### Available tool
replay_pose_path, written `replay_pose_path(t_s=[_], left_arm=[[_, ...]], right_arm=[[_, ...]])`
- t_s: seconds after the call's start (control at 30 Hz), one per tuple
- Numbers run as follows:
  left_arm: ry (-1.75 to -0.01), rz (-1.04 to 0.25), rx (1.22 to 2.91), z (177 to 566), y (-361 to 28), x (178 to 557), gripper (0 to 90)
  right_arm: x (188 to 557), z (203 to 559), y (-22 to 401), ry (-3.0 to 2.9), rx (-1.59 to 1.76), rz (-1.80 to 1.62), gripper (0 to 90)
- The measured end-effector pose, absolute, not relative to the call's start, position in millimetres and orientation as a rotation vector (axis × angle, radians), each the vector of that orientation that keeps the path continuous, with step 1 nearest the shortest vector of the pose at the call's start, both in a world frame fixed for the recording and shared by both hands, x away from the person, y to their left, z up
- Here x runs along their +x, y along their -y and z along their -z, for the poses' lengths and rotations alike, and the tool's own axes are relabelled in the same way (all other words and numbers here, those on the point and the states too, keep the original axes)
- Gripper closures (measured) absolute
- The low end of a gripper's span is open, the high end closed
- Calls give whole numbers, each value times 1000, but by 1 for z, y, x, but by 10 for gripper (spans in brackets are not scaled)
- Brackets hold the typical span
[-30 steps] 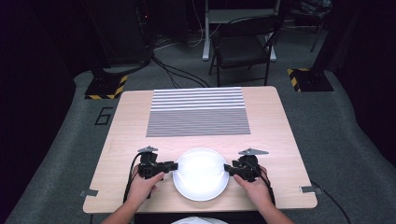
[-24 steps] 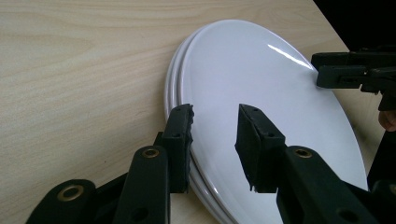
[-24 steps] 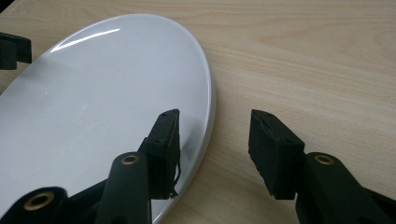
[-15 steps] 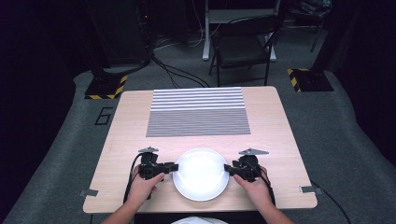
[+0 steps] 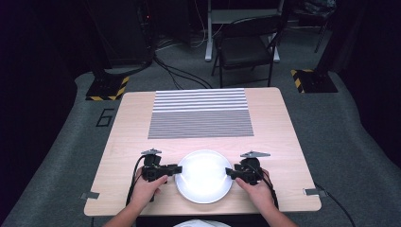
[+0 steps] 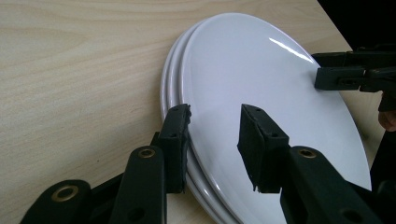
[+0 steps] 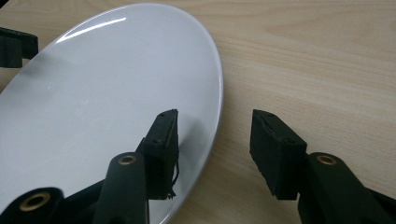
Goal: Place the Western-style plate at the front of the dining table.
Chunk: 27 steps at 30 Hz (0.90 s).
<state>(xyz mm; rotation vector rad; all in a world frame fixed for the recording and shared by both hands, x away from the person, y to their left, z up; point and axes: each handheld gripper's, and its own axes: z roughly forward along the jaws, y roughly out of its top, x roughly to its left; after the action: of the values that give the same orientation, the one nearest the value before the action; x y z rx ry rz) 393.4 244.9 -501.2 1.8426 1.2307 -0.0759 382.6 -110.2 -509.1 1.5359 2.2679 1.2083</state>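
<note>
Black jaws – brass rivets, trailing cables

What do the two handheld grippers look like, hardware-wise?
Both the left gripper and right gripper are black, each with two jaws ending in blocky rectangular black pads. Brass-coloured rivets sit in the jaw arms. A grey three-cornered plate tops each, and a black cable trails back. Forearms show no sleeves.

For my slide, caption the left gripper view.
Open left tongs straddle the rim of stacked white plates on a wooden table.
</note>
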Motion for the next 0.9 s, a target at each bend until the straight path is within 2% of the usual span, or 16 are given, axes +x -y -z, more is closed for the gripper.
replay_pose_path(t_s=[0.67, 0.9], left_arm=[[-1221, 116, 1842, 504, -236, 394, 621], [-1210, 95, 1869, 505, -231, 395, 620]], right_arm=[[379, 508, 106, -2304, 1543, -1223, 535], [377, 506, 109, -2295, 1548, -1225, 558]])
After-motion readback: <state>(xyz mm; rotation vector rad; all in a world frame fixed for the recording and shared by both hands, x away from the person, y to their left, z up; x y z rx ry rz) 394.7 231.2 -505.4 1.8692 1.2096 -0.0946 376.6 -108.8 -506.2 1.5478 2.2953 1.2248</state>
